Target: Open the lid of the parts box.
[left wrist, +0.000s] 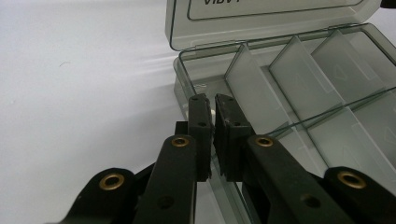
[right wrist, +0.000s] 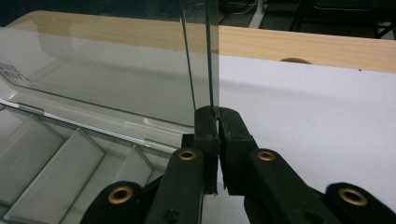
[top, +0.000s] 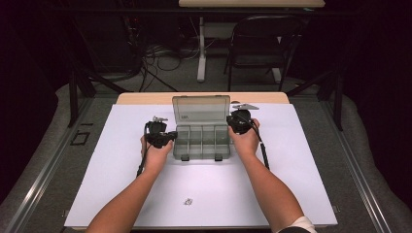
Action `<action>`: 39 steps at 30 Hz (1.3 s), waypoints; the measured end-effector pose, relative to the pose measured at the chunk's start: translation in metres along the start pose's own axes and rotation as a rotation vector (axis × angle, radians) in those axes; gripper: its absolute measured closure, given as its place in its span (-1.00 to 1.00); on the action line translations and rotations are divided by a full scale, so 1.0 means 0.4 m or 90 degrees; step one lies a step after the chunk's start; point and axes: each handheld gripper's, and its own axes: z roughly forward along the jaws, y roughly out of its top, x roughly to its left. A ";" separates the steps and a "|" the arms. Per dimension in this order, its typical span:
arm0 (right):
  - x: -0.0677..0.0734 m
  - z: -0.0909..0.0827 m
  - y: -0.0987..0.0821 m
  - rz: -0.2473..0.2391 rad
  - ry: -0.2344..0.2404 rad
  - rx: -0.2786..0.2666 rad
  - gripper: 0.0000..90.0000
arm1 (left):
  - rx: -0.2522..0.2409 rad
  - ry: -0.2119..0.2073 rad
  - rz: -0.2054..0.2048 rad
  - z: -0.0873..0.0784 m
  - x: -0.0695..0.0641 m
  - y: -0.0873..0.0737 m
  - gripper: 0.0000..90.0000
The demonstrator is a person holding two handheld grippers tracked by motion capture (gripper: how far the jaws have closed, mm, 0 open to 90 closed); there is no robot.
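Left fingers (left wrist: pixel 201 135) seemingly pinch the organizer box (left wrist: pixel 299 93) wall.

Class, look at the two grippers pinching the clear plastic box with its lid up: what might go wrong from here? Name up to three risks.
1. The right gripper clamps only the thin side edge of the lid; it may slip off or strain the hinge.
2. The left gripper pinches the thin wall of the box; a pull could tip or slide the light, empty box.
3. The small metal piece near the table's front edge could be swept off by a forearm.

Black claw (left wrist: pixel 212 100) arms with brass rivets; bare forearms, white sleeve (top: pixel 302 224).
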 end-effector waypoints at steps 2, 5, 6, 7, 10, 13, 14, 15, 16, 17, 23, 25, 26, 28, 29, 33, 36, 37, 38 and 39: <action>0.001 0.002 0.001 0.004 0.000 0.000 0.94 | 0.000 0.000 0.000 0.000 0.000 0.000 0.90; 0.001 0.005 0.003 0.000 -0.006 0.004 0.94 | 0.000 0.005 0.002 0.000 -0.002 0.000 0.90; 0.002 0.006 0.005 0.004 -0.007 0.005 0.94 | -0.001 0.004 0.001 0.001 -0.002 0.000 0.90; 0.001 0.008 0.007 0.003 -0.009 0.007 0.94 | 0.000 0.004 0.001 0.000 -0.002 0.000 0.90; -0.002 0.014 0.012 0.018 -0.005 0.014 0.95 | -0.001 0.002 0.000 0.000 -0.001 0.000 0.90; -0.004 0.017 0.013 0.026 -0.005 0.014 0.95 | -0.002 0.002 0.001 0.001 0.000 0.000 0.90; -0.005 0.019 0.014 0.027 -0.005 0.015 0.95 | -0.002 0.001 0.000 0.001 0.000 0.000 0.90; -0.005 0.019 0.014 0.027 -0.005 0.015 0.95 | -0.002 0.001 0.000 0.001 0.000 0.000 0.90; -0.005 0.021 0.016 0.032 -0.006 0.017 0.95 | -0.003 0.001 -0.001 0.001 0.000 0.000 0.90; -0.005 0.021 0.016 0.032 -0.006 0.017 0.95 | -0.003 0.001 -0.001 0.002 0.000 0.000 0.90; -0.007 0.023 0.029 0.040 -0.004 0.042 0.96 | -0.004 0.005 0.001 0.002 -0.001 0.000 0.90; -0.009 0.028 0.040 0.041 -0.004 0.060 0.96 | -0.004 0.004 0.000 0.002 -0.002 0.000 0.90; -0.011 0.028 0.043 0.044 -0.001 0.064 0.96 | -0.005 0.004 -0.003 0.003 -0.002 0.000 0.90; -0.013 0.032 0.044 0.047 0.001 0.066 0.96 | -0.005 0.004 -0.001 0.003 -0.001 0.001 0.90; -0.012 0.034 0.049 0.052 -0.002 0.078 0.96 | -0.006 0.004 -0.002 0.003 -0.001 0.000 0.90; -0.013 0.039 0.061 0.057 -0.002 0.100 0.96 | -0.005 0.005 -0.002 0.003 -0.001 0.001 0.90; -0.016 0.046 0.071 0.067 0.000 0.120 0.96 | -0.006 0.001 -0.003 0.003 0.000 0.001 0.91; -0.016 0.046 0.071 0.067 0.000 0.120 0.96 | -0.006 0.001 -0.003 0.003 0.000 0.001 0.90; -0.016 0.048 0.072 0.069 0.000 0.123 0.96 | -0.006 0.002 -0.002 0.003 0.000 0.001 0.90; -0.016 0.051 0.079 0.074 0.000 0.135 0.96 | -0.006 0.002 -0.001 0.003 0.000 0.001 0.90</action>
